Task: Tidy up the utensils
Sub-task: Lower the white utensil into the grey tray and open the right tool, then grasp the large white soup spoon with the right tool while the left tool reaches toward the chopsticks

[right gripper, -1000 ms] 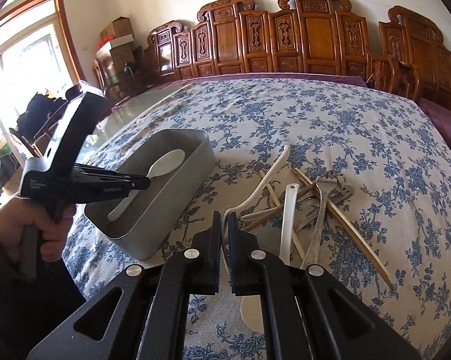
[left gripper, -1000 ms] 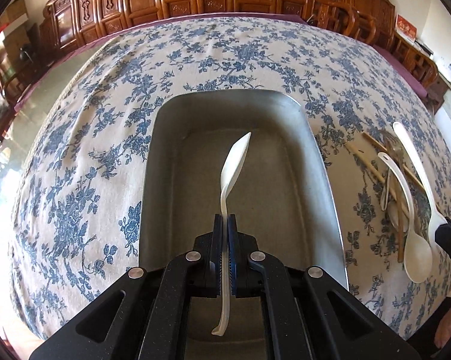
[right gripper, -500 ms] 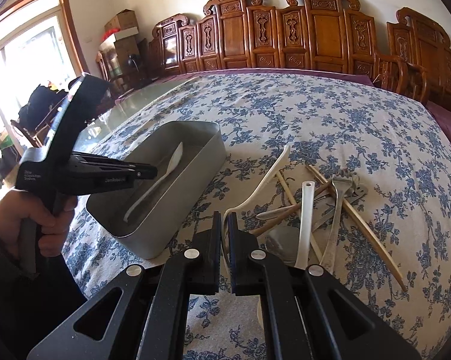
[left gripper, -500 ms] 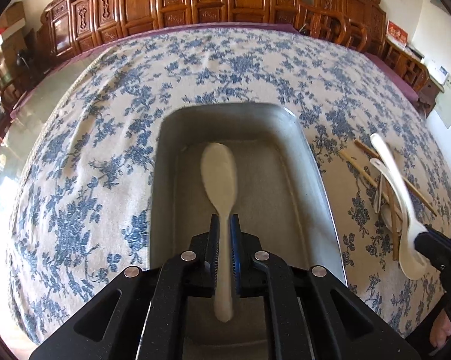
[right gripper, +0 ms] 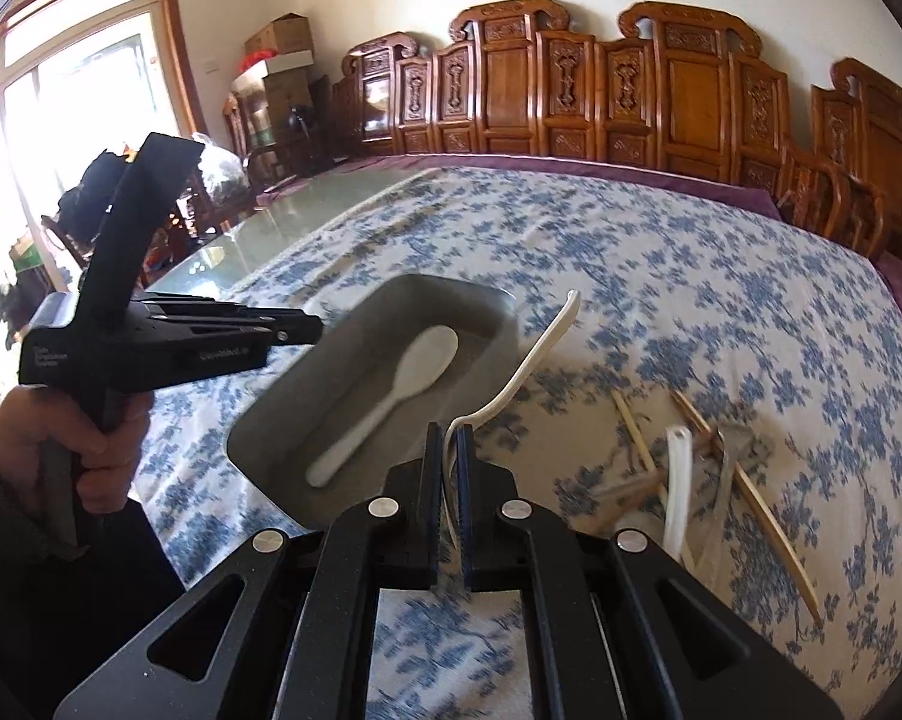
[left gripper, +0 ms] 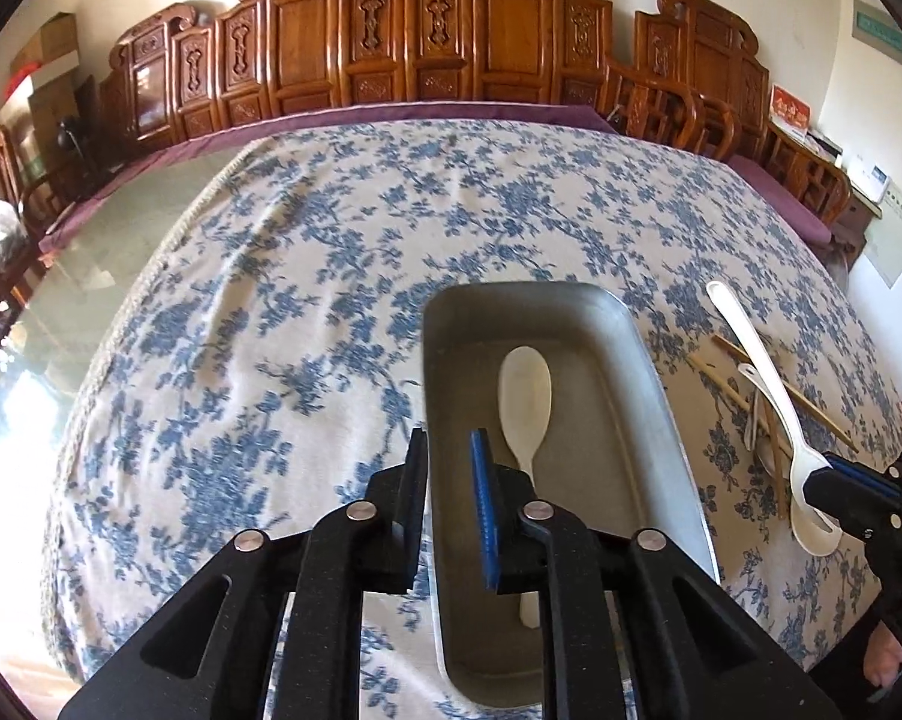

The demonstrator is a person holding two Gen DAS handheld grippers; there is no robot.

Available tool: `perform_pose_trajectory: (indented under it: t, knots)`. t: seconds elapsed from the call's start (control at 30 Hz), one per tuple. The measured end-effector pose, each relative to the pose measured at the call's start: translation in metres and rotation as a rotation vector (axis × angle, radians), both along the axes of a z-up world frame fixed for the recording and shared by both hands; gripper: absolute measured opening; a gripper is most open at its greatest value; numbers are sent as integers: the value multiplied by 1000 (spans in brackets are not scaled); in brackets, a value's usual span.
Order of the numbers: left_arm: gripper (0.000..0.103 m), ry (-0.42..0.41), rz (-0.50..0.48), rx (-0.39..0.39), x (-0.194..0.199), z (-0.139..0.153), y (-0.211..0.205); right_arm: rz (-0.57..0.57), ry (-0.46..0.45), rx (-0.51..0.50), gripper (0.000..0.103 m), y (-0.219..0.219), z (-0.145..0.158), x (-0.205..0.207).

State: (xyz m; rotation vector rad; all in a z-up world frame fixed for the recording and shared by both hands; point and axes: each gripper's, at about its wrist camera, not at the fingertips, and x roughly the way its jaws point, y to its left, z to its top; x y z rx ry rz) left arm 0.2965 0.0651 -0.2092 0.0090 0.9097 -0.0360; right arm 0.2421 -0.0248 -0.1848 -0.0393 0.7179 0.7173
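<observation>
A grey metal tray (left gripper: pixel 649 372) stands on the flowered cloth, and a white spoon (left gripper: pixel 526 396) lies flat in it, bowl away from me. My left gripper (left gripper: pixel 448 444) hangs above the tray's near left rim. Its jaws are opening and nothing is between them. In the right wrist view my right gripper (right gripper: pixel 449 438) is shut on a second white spoon (right gripper: pixel 541 354), whose handle sticks up and away beside the tray (right gripper: pixel 271 456). The left gripper (right gripper: pixel 313 327) shows there from the side, over the tray's left edge. The right gripper (left gripper: pixel 835 480) also appears at the right edge of the left wrist view.
Right of the tray lies a loose pile: wooden chopsticks (right gripper: pixel 775 516), another white spoon (right gripper: pixel 676 480) and a metal fork (right gripper: pixel 727 468). A hand (right gripper: pixel 91 456) holds the left gripper's grip. Carved wooden chairs (right gripper: pixel 679 102) line the far table edge.
The left gripper let go of its white spoon, which now lies flat in the tray, and drew back up and left. The right gripper lifted its spoon off the pile toward the tray.
</observation>
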Motion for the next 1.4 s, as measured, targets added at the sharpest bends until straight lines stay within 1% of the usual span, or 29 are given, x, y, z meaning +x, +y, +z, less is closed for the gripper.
perform_pose_trajectory:
  t: [0.27,0.5,0.67,0.77,0.9,1.0,1.07,1.2,1.27,1.33,1.37,1.4]
  knots:
    - [14,-17,32,1,1,3,20,75,13,-3,6,45,4,8]
    - [14,-20,64,-2,3,4,37,108,73,-21,6,74,-14,20]
    - [14,-21,72,-8,2,4,42,116,117,-26,6,85,-26,27]
    - [14,-23,69,-6,1,5,41,116,123,-25,7,87,-30,28]
    - [14,-23,61,1,1,5,37,114,132,-14,7,82,-29,28]
    - [16,-31,48,7,-1,8,32,101,131,5,12,76,-24,29]
    - [21,-38,40,7,-2,10,28,89,125,22,12,68,-19,29]
    - [23,-44,12,4,-4,12,15,31,94,43,12,35,-4,24]
    - [30,-47,-3,0,-4,13,8,-5,77,39,12,15,1,23]
    - [32,-50,-25,-10,-6,14,-2,-49,56,16,12,-6,3,22]
    - [36,-50,-34,-13,-6,14,-6,-78,43,-1,13,-18,4,21]
    - [38,-50,-47,-14,-6,15,-12,-94,40,-10,14,-27,4,21]
